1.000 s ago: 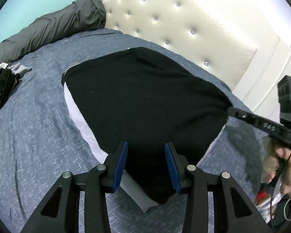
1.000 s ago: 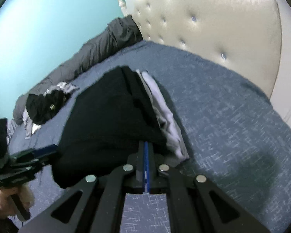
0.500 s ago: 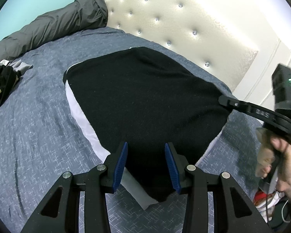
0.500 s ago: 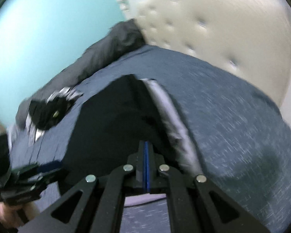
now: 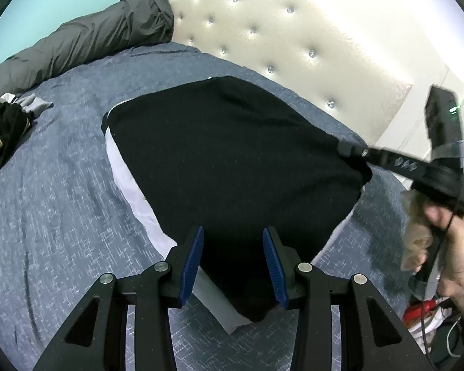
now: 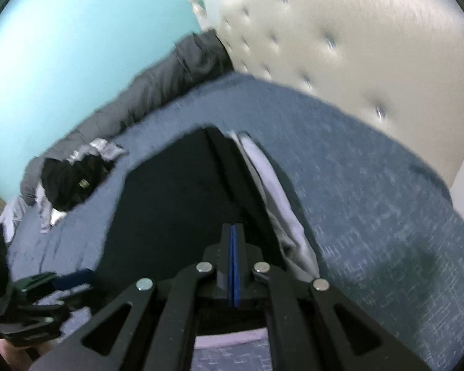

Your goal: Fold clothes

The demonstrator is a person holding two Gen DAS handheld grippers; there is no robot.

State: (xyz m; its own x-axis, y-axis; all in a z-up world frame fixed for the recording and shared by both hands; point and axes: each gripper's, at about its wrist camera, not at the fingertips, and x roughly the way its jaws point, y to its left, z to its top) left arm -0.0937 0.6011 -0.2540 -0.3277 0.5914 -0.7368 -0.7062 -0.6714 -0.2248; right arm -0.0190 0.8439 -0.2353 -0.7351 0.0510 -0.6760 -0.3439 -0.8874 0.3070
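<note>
Blue-grey speckled fabric covers the bed [image 5: 55,191], which fills most of both views. A cream tufted headboard [image 5: 263,34] with small shiny buttons is seen behind it at twelve to two o'clock, and a turquoise wall [image 6: 77,46] at ten o'clock. A long dark grey bolster [image 5: 86,40] is laid along the far edge of the bed, where it meets the wall.

The black garment [image 5: 225,160] is spread flat at the middle of the bed, with a white layer [image 5: 133,198] showing under its edges. A small heap of dark and grey clothes [image 5: 3,126] is left well apart from it, at nine o'clock.

The left gripper [image 5: 233,266] is held with its blue pads [image 5: 191,266] apart, over the near hem of the black garment; no pad is seen pressing on the cloth. The right gripper [image 6: 233,262] has its pads pressed together; whether cloth is pinched between them cannot be told from its own blurred view.

Only the left view shows the right gripper from outside, at three o'clock, its tip meeting the garment's right corner, with the person's hand [image 5: 448,247] on the handle and red and white clutter [image 5: 423,312] beside the bed at four o'clock. Only the right view shows the garment edge-on as stacked black and white layers, and the left gripper at eight o'clock.
</note>
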